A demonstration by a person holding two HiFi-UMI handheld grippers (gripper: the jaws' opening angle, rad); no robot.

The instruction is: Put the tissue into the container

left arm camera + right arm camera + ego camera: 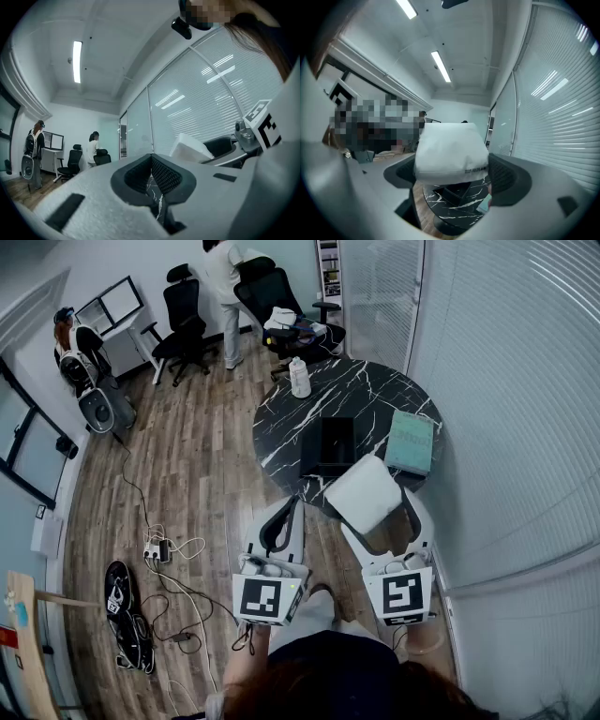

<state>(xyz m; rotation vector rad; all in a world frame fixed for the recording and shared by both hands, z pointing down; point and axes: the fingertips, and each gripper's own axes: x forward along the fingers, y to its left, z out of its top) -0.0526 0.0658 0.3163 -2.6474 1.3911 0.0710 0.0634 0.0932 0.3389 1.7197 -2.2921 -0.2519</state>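
Carrying step: tissue (364, 491) is clamped in right gripper (380, 507); left gripper (281, 517) is closed, empty. Container (328, 446), at eleven o'clock, likely must be reached next.

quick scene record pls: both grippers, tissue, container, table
right gripper: shut on the tissue pack, held in the air at the table's near edge
left gripper: shut, empty, short of the table
container: black box on the table, beyond the tissue pack
table: round, dark marble; also holds a white bottle and a green book
task state: tissue pack not yet in the container
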